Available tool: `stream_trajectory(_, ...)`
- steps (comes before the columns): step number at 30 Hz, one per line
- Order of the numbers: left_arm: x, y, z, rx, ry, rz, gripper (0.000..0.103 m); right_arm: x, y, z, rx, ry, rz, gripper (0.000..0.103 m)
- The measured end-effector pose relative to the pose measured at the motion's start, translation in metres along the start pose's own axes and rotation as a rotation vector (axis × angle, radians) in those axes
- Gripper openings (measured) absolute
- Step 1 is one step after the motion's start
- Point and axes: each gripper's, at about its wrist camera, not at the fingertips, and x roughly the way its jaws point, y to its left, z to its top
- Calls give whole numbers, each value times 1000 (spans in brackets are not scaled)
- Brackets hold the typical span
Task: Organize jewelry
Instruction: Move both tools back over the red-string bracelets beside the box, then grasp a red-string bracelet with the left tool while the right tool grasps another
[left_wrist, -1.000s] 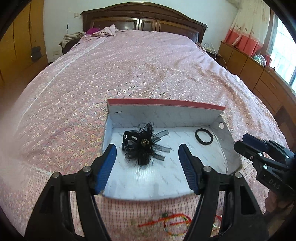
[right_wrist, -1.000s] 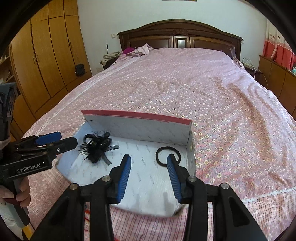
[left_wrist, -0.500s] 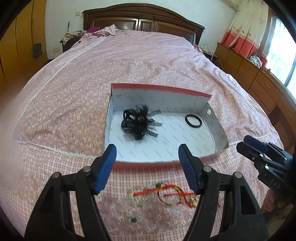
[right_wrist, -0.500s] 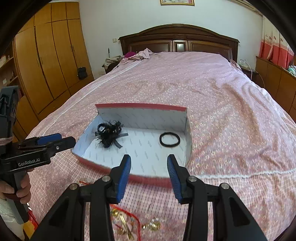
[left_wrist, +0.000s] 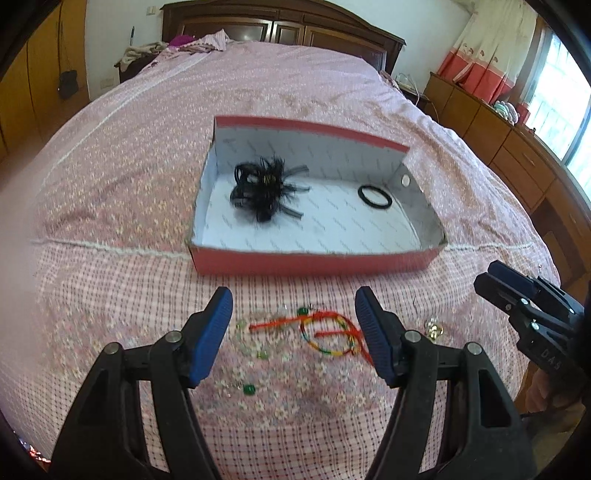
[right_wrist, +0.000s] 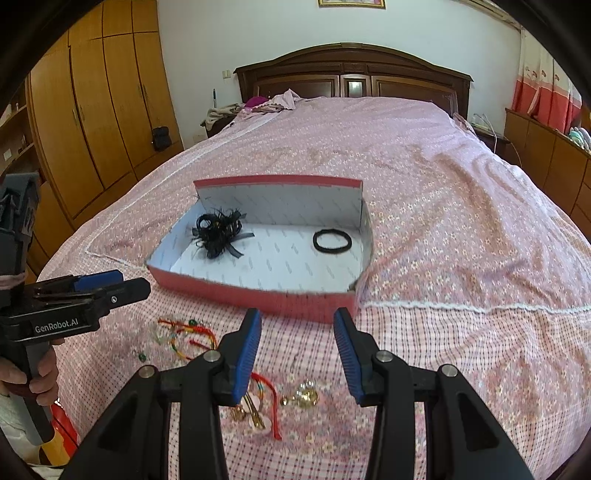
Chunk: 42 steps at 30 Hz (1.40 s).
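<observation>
A red box (left_wrist: 314, 263) (right_wrist: 258, 295) with a white inside lies on the pink bed. In it are a black feathered hair clip (left_wrist: 264, 186) (right_wrist: 218, 230) and a black hair tie (left_wrist: 374, 196) (right_wrist: 331, 241). In front of the box lie red and multicoloured string bracelets (left_wrist: 328, 330) (right_wrist: 184, 332), green beads (left_wrist: 248, 389) and gold pieces (right_wrist: 304, 397). My left gripper (left_wrist: 293, 332) is open above the bracelets. My right gripper (right_wrist: 297, 347) is open above the gold pieces. Both are empty.
The pink floral bedspread (right_wrist: 443, 184) runs back to a dark wooden headboard (right_wrist: 354, 70) with clothes (right_wrist: 273, 103) piled near it. Wooden wardrobes (right_wrist: 92, 110) stand on the left, low cabinets (left_wrist: 498, 140) on the right.
Both grippers have drawn back from the box toward the bed's near edge. The loose bracelets and gold pieces have come into view beneath them. Both stayed open.
</observation>
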Motion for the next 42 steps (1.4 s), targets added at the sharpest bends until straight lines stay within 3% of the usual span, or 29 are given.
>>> stream_trajectory(7, 10, -5, -15, 1, 41, -22, 59, 0, -4, -15, 18, 16, -2, 44)
stream_trajectory(14, 29, -6, -25, -13, 93, -45, 41, 2, -8, -26, 26, 29, -11, 44)
stream_trajectory(23, 50, -4, -31, -51, 141, -69, 29, 7, -12, -43, 57, 66, 1, 44)
stream_trajectory(27, 55, -5, -32, -59, 151, -88, 13, 10, -10, -49, 59, 85, 7, 44)
stream_trajectory(32, 60, -4, -35, -69, 170, -98, 1, 12, -10, -52, 60, 94, 10, 44)
stream_trajectory(42, 42, 4, -35, -76, 131, -125, 0, 12, -6, -52, 51, 92, 18, 44)
